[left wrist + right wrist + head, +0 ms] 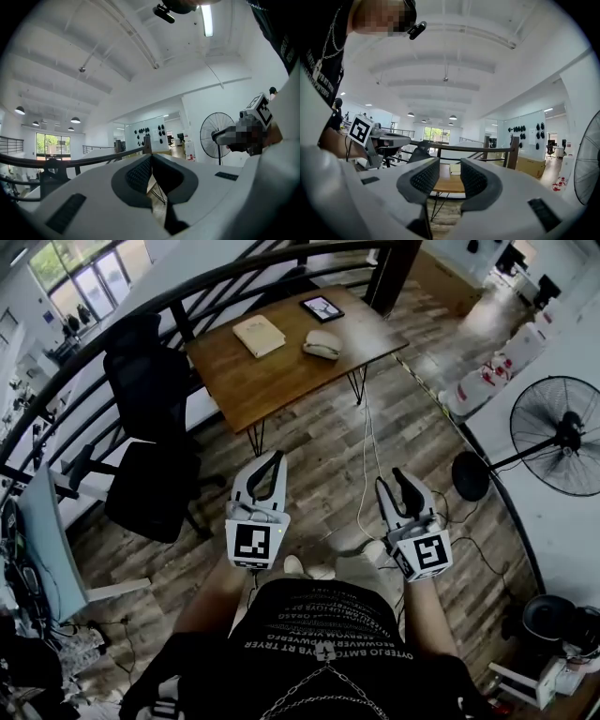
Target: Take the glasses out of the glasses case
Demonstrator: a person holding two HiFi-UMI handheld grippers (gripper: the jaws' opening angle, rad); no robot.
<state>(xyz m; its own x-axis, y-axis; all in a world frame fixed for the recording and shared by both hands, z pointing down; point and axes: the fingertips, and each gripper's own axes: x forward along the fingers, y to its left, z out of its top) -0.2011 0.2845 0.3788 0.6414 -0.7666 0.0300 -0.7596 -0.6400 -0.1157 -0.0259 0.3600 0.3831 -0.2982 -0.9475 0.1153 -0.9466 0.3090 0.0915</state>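
My left tool [277, 457] is closed and empty; my right tool [392, 479] stands open, holding nothing; the case [322, 345] lies on the bench [272, 381] near its right edge, beside a book [259, 335].

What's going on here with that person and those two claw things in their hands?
A person stands back from a wooden table, holding a gripper in each hand. The left gripper is shut with nothing in it. The right gripper is open and also empty. The glasses case lies on the table, apparently closed and out of reach, so nothing has been taken out yet.
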